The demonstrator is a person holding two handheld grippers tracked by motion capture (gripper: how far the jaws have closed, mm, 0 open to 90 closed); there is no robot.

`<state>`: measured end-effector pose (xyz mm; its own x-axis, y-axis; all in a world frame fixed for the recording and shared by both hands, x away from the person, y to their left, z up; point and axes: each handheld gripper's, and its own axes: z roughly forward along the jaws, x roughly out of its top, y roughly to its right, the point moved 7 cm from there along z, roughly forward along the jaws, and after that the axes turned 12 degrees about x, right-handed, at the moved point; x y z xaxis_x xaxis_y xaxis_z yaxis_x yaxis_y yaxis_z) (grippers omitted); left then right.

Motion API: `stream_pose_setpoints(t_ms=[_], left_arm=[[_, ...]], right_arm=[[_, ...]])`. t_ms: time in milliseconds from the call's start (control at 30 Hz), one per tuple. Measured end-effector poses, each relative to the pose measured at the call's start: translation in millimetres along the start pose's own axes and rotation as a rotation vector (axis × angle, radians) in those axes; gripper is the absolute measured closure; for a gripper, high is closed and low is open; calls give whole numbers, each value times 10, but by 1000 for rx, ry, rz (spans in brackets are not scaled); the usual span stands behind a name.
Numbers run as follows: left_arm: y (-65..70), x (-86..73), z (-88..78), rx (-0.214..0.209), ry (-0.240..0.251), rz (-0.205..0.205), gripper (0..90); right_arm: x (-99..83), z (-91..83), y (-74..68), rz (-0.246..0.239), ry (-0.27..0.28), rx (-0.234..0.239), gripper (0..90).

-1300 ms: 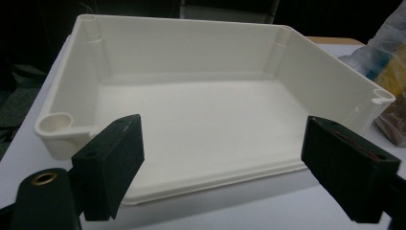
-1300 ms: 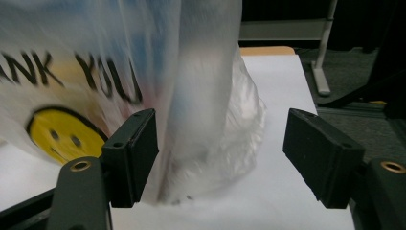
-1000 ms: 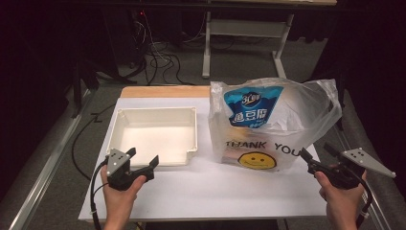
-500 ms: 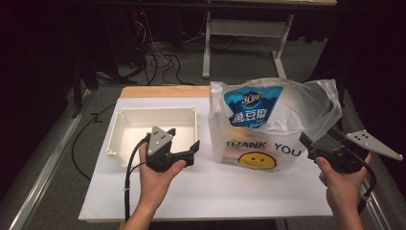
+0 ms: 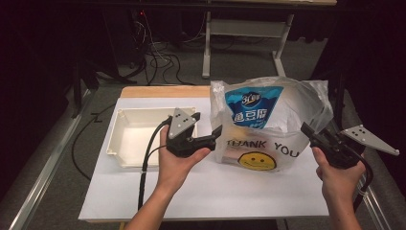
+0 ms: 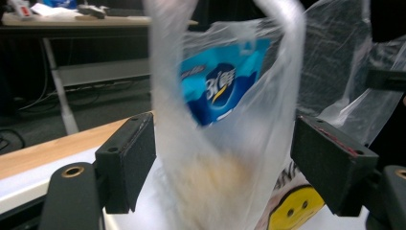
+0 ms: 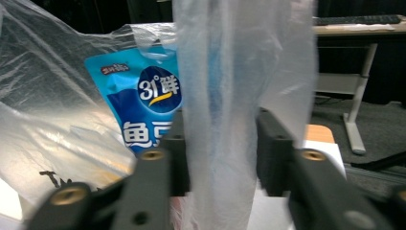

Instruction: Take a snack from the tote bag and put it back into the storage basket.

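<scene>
A: In the high view the clear plastic bag (image 5: 268, 129) printed with THANK YOU and a yellow smiley stands on the white desk (image 5: 201, 191), just right of the empty white tray (image 5: 139, 136). A blue snack pouch (image 5: 251, 108) stands inside the bag. The left gripper (image 5: 216, 132) is at the bag's left edge and the right gripper (image 5: 306, 129) at its right edge.

B: Do both have hold of it?

A: The left gripper view settles one side. The bag's left handle loop (image 6: 220, 120) hangs between the fingers (image 6: 127, 160), which are spread wide, neither pad touching the film. They have just been closing a little, with the loop between them.

B: So what might fail there?

A: I'd judge the thin film could drift sideways or fold as the fingers close, so they catch one layer or nothing. Then that side sags once the bag is lifted.

B: And the other?

A: In the right gripper view the fingers (image 7: 179, 153) have just been closing on the right handle strip (image 7: 239, 120) and now pinch it, bunched, between the pads. The blue pouch (image 7: 139, 110) shows behind it.

B: The risk there?

A: Only a narrow band of slick plastic is pinched. If the right hand pulls before the left has its hold, I think the bag may tip leftward and the pouch slide toward the mouth, or the strip may slip out of the pads. A hard pull apart could also stretch or tear the film.
</scene>
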<state>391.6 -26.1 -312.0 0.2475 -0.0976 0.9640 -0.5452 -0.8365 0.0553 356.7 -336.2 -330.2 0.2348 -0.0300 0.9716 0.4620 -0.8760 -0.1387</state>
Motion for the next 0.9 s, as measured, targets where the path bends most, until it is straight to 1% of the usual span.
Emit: stream_pose_setpoints(t_ms=[33,67,100,133,167,200,233,267,300,333,367,400,433,467,500,533,600,633,700,733,767,833,900], left_arm=[[20,15,26,-3,-2,7,249],[37,32,62,2,-5,16,305],[48,47,104,14,-6,19,305],[50,52,135,17,-10,14,362],[44,52,165,21,-11,10,447],[31,46,194,14,-15,4,543],[22,38,214,-4,-18,-10,636],[9,20,236,-40,-22,-25,728],[-21,-21,262,-73,-41,-40,803],[-39,-73,284,-90,-76,-64,868],[-51,-110,298,-104,-93,-75,888],[-62,-163,311,-122,-114,-80,896],[-67,-223,320,-138,-137,-83,900],[-69,-285,331,-147,-157,-89,900],[-68,-368,350,-155,-183,-90,900],[-69,-437,369,-155,-204,-85,900],[-76,-549,399,-156,-236,-93,900],[-77,-621,419,-159,-254,-100,900],[-66,-732,445,-164,-284,-101,900],[-58,-813,467,-158,-301,-98,900],[-58,-813,467,-158,-301,-98,900],[-72,-896,494,-150,-321,-106,900],[-97,-979,538,-133,-339,-132,900]], right_arm=[[-6,0,0,-1,-6,2,739],[-15,-2,-3,-1,-15,13,803],[-15,-2,-3,-1,-15,13,803],[-20,-6,-5,0,-18,19,829],[-26,-12,-6,0,-22,21,850],[-32,-18,0,-3,-26,17,869],[-38,-23,6,-2,-27,20,876],[-46,-28,13,6,-28,19,877],[-62,-30,35,16,-35,13,877],[-91,-31,66,41,-45,11,878],[-111,-34,79,63,-42,28,890],[-129,-39,91,66,-44,26,900],[-159,-45,101,61,-57,17,900],[-225,-47,107,73,-80,25,900],[-225,-47,107,73,-80,25,900],[-269,-43,116,79,-97,18,900],[-378,-17,123,85,-135,12,900],[-378,-17,123,85,-135,12,900],[-474,-2,128,95,-161,5,900],[-600,8,154,130,-182,-2,900],[-600,8,154,130,-182,-2,900],[-722,27,174,149,-204,-1,900],[-808,54,185,155,-215,3,900]])
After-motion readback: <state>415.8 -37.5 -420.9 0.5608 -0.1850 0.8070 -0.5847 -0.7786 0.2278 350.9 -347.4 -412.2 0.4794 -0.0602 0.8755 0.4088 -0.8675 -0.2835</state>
